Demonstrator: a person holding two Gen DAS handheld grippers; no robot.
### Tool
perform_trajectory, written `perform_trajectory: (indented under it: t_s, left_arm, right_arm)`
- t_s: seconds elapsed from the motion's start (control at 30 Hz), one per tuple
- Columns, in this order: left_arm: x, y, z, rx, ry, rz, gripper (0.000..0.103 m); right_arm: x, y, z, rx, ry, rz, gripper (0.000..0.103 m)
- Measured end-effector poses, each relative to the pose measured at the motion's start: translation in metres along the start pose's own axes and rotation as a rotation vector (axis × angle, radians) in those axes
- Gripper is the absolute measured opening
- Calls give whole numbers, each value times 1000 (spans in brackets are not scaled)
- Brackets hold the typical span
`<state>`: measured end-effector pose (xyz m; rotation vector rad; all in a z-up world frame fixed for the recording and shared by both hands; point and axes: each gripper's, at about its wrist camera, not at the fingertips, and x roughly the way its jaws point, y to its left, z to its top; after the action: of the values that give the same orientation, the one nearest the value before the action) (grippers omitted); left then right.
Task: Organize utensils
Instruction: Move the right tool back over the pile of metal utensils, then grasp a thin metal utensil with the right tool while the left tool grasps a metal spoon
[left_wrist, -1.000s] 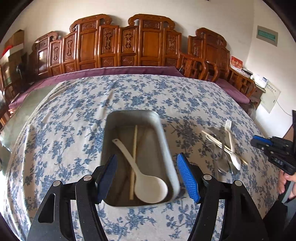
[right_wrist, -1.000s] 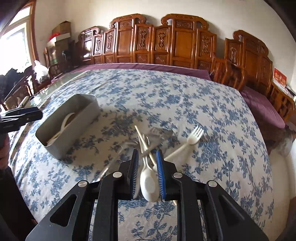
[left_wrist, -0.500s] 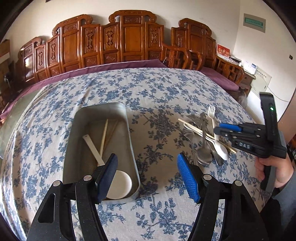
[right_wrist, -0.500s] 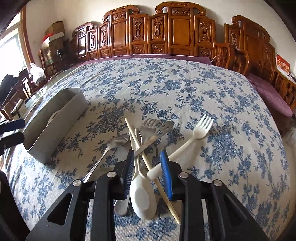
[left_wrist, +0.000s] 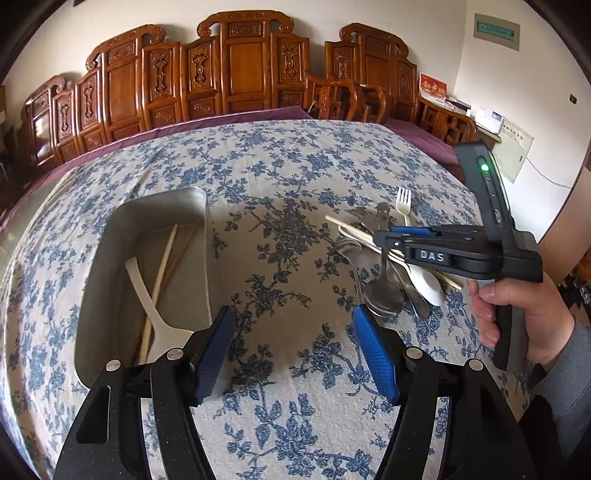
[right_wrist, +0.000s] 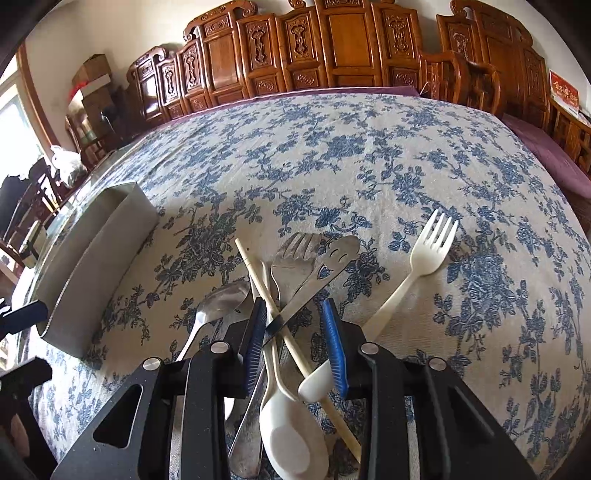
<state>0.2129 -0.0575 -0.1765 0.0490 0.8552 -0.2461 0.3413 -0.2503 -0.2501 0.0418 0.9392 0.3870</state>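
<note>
A grey metal tray (left_wrist: 201, 221) on the floral tablecloth holds a white spoon (left_wrist: 147, 295) and a chopstick (left_wrist: 162, 262); it also shows in the right wrist view (right_wrist: 99, 254). A pile of utensils lies to its right: white plastic fork (right_wrist: 421, 266), metal fork (right_wrist: 295, 258), metal spoon (right_wrist: 218, 302), chopstick (right_wrist: 266, 291), white spoon (right_wrist: 291, 439). My right gripper (right_wrist: 297, 339) is open, its jaws straddling the pile's handles. It shows in the left wrist view (left_wrist: 406, 234). My left gripper (left_wrist: 295, 354) is open and empty, above the cloth between tray and pile.
Carved wooden chairs (left_wrist: 240, 66) line the far side of the table. The tablecloth (right_wrist: 369, 147) stretches bare behind the pile. Boxes and clutter (right_wrist: 92, 81) stand at the far left by a window.
My left gripper swung right, away from over the tray toward the pile. My right gripper opened wider and moved forward over the utensil handles.
</note>
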Motion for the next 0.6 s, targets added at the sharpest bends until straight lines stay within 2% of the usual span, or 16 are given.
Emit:
perform_trajectory:
  t_s: [0.2, 0.27, 0.43, 0.6]
  left_arm:
    - [10, -7, -6, 18, 27, -5, 64]
    - [13, -9, -8, 24, 33, -4, 64]
    - [18, -12, -12, 33, 45, 3, 64]
    - [20, -11, -14, 36, 52, 5, 64]
  right_arm:
    - [4, 0, 1, 8, 3, 0, 33]
    - [4, -1, 1, 14, 5, 17, 27]
    - [0, -3, 1, 19, -5, 11, 23]
    - [-9, -5, 1, 28, -24, 15, 14]
